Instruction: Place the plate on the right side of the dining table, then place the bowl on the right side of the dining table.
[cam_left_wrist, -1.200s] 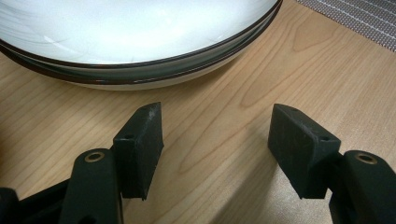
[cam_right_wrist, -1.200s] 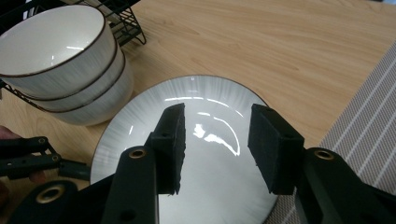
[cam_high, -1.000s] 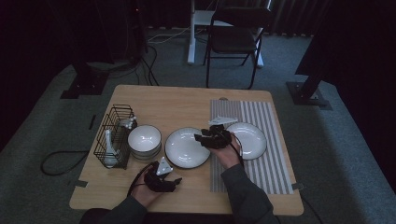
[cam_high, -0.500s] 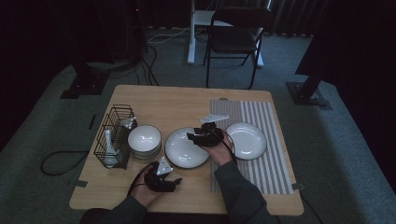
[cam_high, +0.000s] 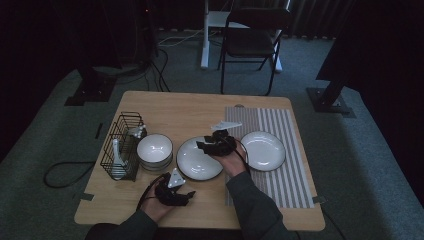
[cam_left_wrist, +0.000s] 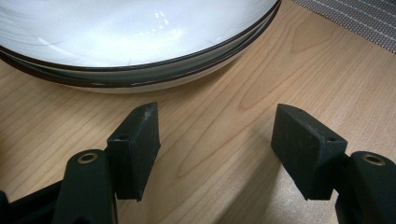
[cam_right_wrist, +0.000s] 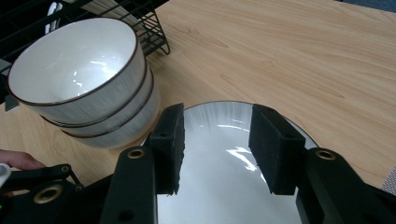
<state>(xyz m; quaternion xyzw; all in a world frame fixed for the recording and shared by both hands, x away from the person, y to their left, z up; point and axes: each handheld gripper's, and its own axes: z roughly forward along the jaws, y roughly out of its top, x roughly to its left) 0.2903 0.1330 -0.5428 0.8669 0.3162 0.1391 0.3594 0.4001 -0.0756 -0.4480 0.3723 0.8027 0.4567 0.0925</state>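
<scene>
While the right gripper (cam_high: 210, 145) is hovering over the far rim of the stacked plates (cam_high: 199, 161), its fingers (cam_right_wrist: 172, 140) are standing parted with nothing between them, the glossy plate surface lying just beneath and ahead of them in the right gripper view. Judging from that pose, the person is lining up to take the top plate by its rim, and the half-wide gap is probably being set to suit a thin edge. The stack of bowls (cam_right_wrist: 88, 79) is sitting just beyond and to the left of those fingers, touching or nearly touching the plate stack, with the wire rack (cam_right_wrist: 140, 23) behind it.

The left gripper (cam_high: 175, 192) is resting low on the counter (cam_left_wrist: 261, 70), its fingers (cam_left_wrist: 140, 144) spread wide and gripping nothing. The near rim of the stacked plates (cam_left_wrist: 140, 51) is lying just ahead of them, apart from both pads; at least two dark-edged rims are showing, one on the other. This hand seems to be waiting there, perhaps ready to steady the stack from the near side while the other lifts.

On the striped mat (cam_high: 292, 150), to the right of the right gripper, a single plate (cam_high: 263, 150) is lying flat, which suggests that plates are being dealt out from the stack to set places.
</scene>
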